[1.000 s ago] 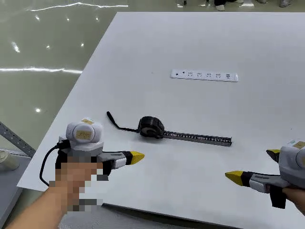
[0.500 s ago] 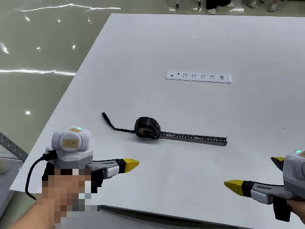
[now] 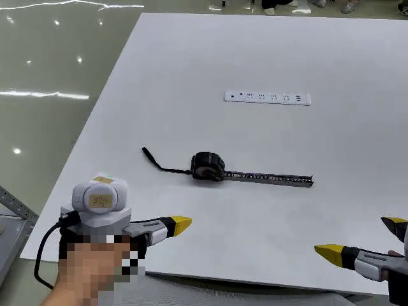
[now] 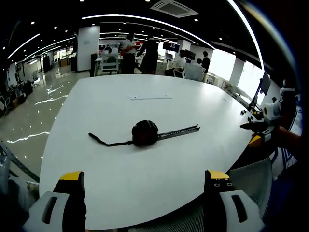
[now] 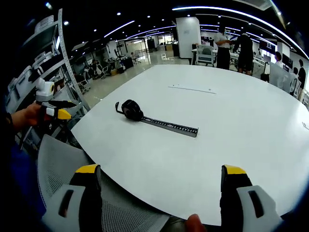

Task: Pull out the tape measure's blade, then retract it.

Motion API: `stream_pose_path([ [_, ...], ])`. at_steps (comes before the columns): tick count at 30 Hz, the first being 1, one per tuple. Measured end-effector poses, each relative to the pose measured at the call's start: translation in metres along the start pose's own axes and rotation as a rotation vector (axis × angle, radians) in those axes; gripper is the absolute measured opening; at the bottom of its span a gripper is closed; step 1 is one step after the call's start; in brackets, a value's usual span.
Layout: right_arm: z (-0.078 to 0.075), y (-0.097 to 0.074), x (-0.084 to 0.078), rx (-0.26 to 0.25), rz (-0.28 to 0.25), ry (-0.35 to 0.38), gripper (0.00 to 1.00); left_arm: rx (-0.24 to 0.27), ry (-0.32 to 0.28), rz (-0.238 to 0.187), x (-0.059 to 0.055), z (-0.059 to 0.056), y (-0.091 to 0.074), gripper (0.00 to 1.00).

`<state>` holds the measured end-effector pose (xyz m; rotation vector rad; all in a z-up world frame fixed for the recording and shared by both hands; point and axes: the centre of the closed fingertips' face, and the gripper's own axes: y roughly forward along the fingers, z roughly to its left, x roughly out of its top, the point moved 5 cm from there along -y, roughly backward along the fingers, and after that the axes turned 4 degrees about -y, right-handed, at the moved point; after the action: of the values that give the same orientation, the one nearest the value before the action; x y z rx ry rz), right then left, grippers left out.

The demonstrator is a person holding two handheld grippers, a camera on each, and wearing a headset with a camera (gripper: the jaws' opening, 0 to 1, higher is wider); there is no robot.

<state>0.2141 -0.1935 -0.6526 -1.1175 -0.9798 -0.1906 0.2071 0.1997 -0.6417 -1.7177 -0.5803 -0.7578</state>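
Yellow tips of my left gripper (image 4: pixel 145 176) stand wide apart with nothing between them, and my right gripper (image 5: pixel 161 169) is spread just as wide and just as empty. Both hover at the near edge of the white table (image 3: pixel 191 76), well apart from the tape measure (image 3: pixel 208 166), which lies toward the middle. Its blade (image 3: pixel 268 178) runs out flat along the tabletop toward my right, and its black wrist strap (image 3: pixel 159 164) trails the other way. A white power strip (image 3: pixel 268 97) lies farther off. Over the last second the blade has kept the same length out of the case. My head has moved, but neither gripper has closed in on the tape. I judge the pull done and the retraction not begun; next I must reach the case and let the blade run back.
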Motion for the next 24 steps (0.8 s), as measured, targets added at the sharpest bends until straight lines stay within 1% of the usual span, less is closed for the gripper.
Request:
stream_pose_path([
  [3,0.004,-0.002,0.000,-0.004,0.003,0.008,1.00,0.016,-0.005,-0.007,0.001,0.000,-0.005,1.00],
  [5,0.003,-0.002,0.000,-0.004,-0.005,0.016,1.00,0.033,-0.015,-0.025,0.003,-0.001,-0.007,1.00],
  [6,0.004,-0.002,0.000,-0.001,-0.005,0.022,1.00,0.038,-0.019,-0.026,0.002,-0.001,-0.007,1.00],
  [8,0.004,-0.002,0.000,0.006,-0.004,0.019,1.00,0.048,-0.043,-0.026,0.000,-0.002,-0.006,1.00],
  [11,0.000,0.001,0.002,0.014,-0.019,0.010,1.00,0.059,-0.041,-0.025,-0.002,-0.008,-0.002,1.00],
  [14,-0.004,0.003,0.003,0.016,-0.031,-0.002,1.00,0.075,-0.044,-0.025,-0.001,-0.013,-0.001,1.00],
  [17,-0.008,0.005,0.001,0.027,-0.035,-0.009,1.00,0.095,-0.047,-0.035,0.002,-0.019,-0.001,0.99],
  [19,-0.014,0.008,-0.002,0.031,-0.032,-0.013,1.00,0.106,-0.056,-0.043,0.002,-0.023,0.001,0.99],
  [22,-0.019,0.006,-0.003,0.031,-0.037,-0.014,1.00,0.120,-0.058,-0.035,0.002,-0.027,0.004,0.98],
  [23,-0.022,0.006,-0.005,0.024,-0.034,-0.019,1.00,0.125,-0.062,-0.037,0.002,-0.030,0.003,0.98],
  [24,-0.022,0.006,-0.005,0.031,-0.036,-0.024,1.00,0.127,-0.063,-0.040,0.003,-0.032,0.003,0.98],
])
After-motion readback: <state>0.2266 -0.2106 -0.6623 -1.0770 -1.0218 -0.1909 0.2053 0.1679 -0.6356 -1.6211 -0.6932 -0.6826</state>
